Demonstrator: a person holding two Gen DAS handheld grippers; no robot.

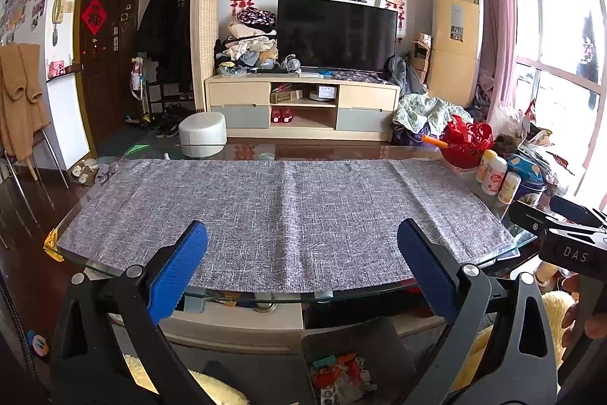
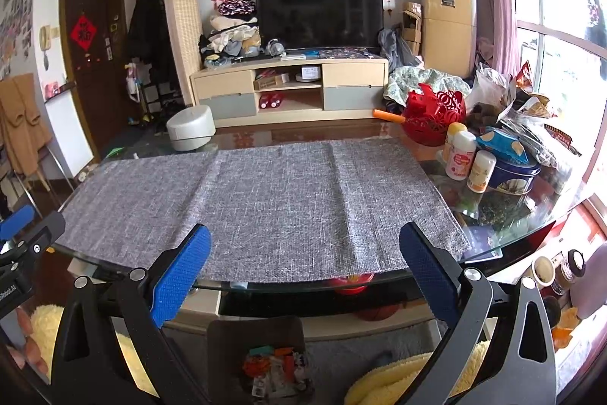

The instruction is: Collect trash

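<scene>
While both tools hang at the near edge of the glass table (image 1: 95, 204), the left gripper (image 1: 303, 241) has its blue fingers (image 1: 178, 268) spread wide with nothing between them, and the right gripper (image 2: 303, 245) is spread likewise, also holding nothing. A grey cloth (image 1: 284, 211) covers most of the tabletop and lies flat. Below the table edge, on the floor between the two tools, stands a dark bin (image 2: 265, 359) holding a heap of trash (image 2: 277, 371): orange, red and white scraps and wrappers. At the right end of the table sit a red basket (image 2: 436, 116), several small bottles (image 2: 461, 154), a blue tin (image 2: 512, 173) and crumpled bags (image 2: 493, 90), all clear of the cloth.
</scene>
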